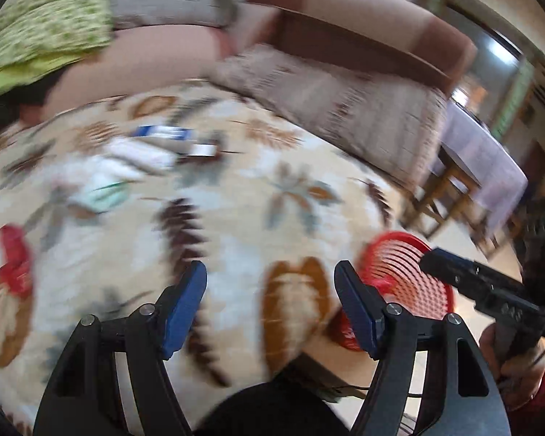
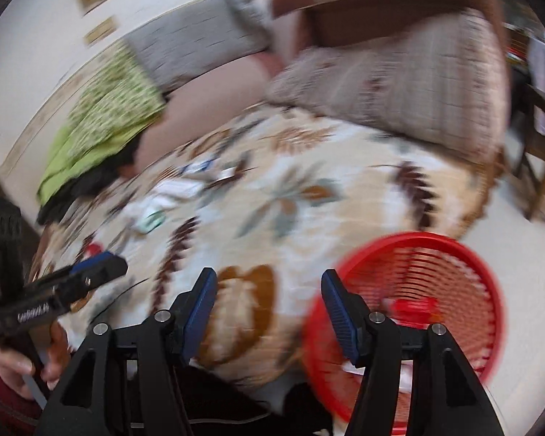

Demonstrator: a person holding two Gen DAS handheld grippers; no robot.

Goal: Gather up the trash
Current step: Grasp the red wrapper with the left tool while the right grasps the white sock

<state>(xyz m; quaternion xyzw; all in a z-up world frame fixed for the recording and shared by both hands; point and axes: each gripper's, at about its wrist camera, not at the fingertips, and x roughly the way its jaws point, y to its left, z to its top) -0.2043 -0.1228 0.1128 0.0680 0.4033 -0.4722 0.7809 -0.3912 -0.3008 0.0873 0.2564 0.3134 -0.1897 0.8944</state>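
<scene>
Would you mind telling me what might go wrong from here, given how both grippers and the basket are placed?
1. Both views are heavily blurred, so aiming at the litter pile on the patterned rug may be imprecise.
2. The rug's busy print could hide small pieces such as the red scrap, which might be missed.
3. The red basket sits at the rug's edge beside the open right gripper; a careless swing could knock it. The left gripper is open too.
</scene>
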